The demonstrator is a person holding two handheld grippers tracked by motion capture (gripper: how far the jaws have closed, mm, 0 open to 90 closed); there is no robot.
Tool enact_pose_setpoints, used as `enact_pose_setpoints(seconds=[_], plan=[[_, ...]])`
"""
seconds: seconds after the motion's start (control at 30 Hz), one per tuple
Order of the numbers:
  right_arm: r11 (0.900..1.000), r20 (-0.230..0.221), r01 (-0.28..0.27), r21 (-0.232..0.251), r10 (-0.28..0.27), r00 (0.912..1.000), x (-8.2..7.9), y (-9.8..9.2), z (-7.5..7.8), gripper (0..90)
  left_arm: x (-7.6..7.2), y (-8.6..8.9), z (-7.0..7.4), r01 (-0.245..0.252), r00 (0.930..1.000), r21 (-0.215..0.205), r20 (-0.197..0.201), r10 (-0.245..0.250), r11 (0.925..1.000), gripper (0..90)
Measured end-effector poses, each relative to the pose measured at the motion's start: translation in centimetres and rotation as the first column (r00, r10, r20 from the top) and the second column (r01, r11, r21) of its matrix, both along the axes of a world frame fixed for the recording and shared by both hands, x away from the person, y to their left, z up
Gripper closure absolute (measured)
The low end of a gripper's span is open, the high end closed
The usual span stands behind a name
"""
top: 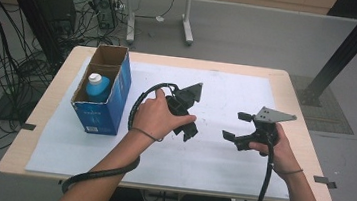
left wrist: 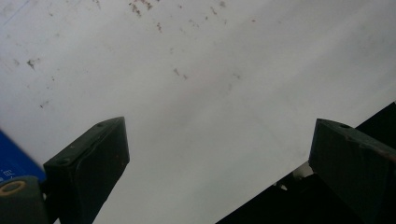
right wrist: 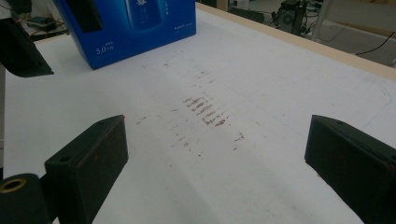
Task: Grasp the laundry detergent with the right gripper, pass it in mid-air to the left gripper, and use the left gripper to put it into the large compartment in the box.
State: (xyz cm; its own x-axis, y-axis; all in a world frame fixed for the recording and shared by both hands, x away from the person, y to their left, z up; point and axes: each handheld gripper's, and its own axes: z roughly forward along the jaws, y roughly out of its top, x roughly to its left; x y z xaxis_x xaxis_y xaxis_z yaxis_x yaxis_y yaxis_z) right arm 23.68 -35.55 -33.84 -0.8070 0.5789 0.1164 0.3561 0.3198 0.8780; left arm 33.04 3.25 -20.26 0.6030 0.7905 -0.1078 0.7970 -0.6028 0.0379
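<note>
Left gripper view first: my left claw [left wrist: 219, 175] has its 2 jaws spread wide with nothing between them, pointed down at the bare, faintly speckled white sheet [left wrist: 201, 70], with a sliver of blue box at the lower left edge. In the high view that left claw [top: 189, 131] hangs just above the middle of the worktop [top: 288, 87], tilted downward, a little to the right of the blue carton [top: 101, 103]. My right claw [top: 236, 128] is also spread and empty, held low over the right half of the sheet and aimed leftward; its own view, looking between the jaws [right wrist: 217, 172], takes in a patch of brownish scuff marks [right wrist: 208, 112] on the sheet and the printed face of the carton [right wrist: 140, 28] farther off. The carton stands upright at the left of the worktop with its top flaps open, and a blue bottle with a white cap [top: 96, 86] sits inside it, cap up, well below the rim. Neither claw touches carton or bottle. I judge this to be the approach stage: nothing is gripped yet. The next move, as I read it, calls for swinging the left claw back over the open top, lining the jaws on either side of the bottle's neck, and going straight down without catching the flaps, while the right claw may need to steady the carton's wall so it does not tip or slide.
</note>
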Motion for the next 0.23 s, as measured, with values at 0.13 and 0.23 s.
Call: enact_pose_setpoints(seconds=[0.13, 0.23], plan=[[1.0, 0.002, 0.001, 0.002, -0.001, 1.0, -0.01, 0.06, 0.02, 6.0, -0.08, -0.08, -0.03, 0.0, 1.0, -0.005, 0.002, 0.0, 1.0, 5.4], [1.0, 0.003, 0.001, 0.001, -0.001, 1.0, 0.02, 0.08, 0.0, 6.0, -0.06, -0.07, -0.07, -0.001, 1.0, -0.009, 0.0, 0.001, 1.0, 5.4]])
